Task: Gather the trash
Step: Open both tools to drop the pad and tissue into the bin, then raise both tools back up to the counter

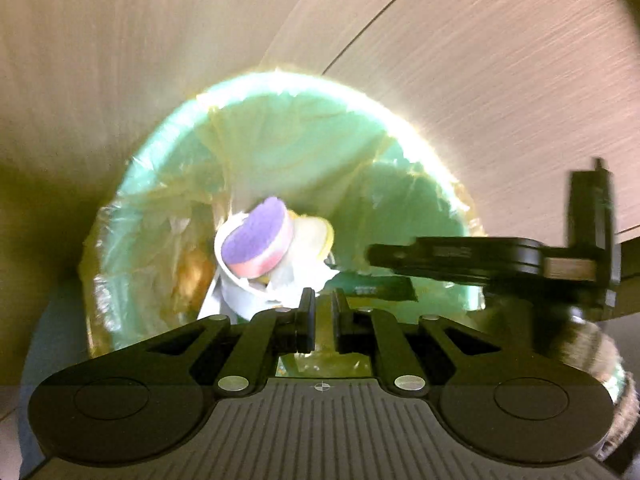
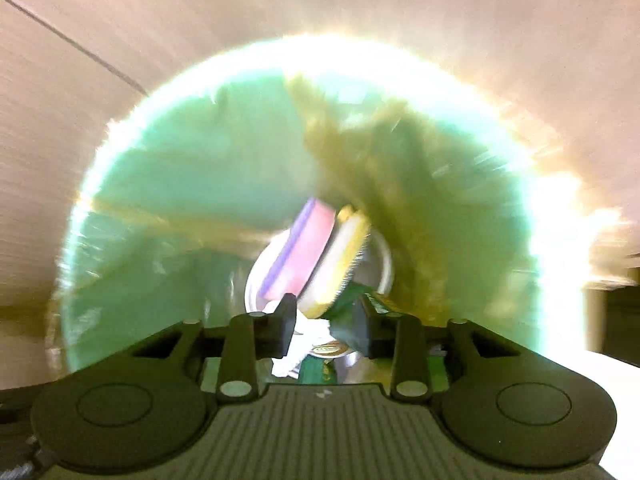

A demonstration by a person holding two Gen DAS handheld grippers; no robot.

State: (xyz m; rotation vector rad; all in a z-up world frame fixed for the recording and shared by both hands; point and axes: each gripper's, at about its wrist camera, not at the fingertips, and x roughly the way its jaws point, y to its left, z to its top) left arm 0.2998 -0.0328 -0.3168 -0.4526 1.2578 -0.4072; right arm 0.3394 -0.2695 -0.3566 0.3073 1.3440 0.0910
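Both grippers hang over the green bin [image 1: 168, 160]. Left gripper [image 1: 322, 320] nearly closed, holding nothing; right gripper [image 2: 324, 326] parted, empty, blurred. At frame centre inside the bin lie a purple sponge [image 1: 256, 240], a yellow sponge [image 2: 340, 268], and white paper [image 1: 236, 292].

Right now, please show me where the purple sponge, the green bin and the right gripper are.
purple sponge [image 1: 254, 236], left wrist view, on its purple face.
green bin [image 1: 304, 136], left wrist view, on its lined inner wall.
right gripper [image 2: 324, 322], right wrist view, midway between its fingertips.
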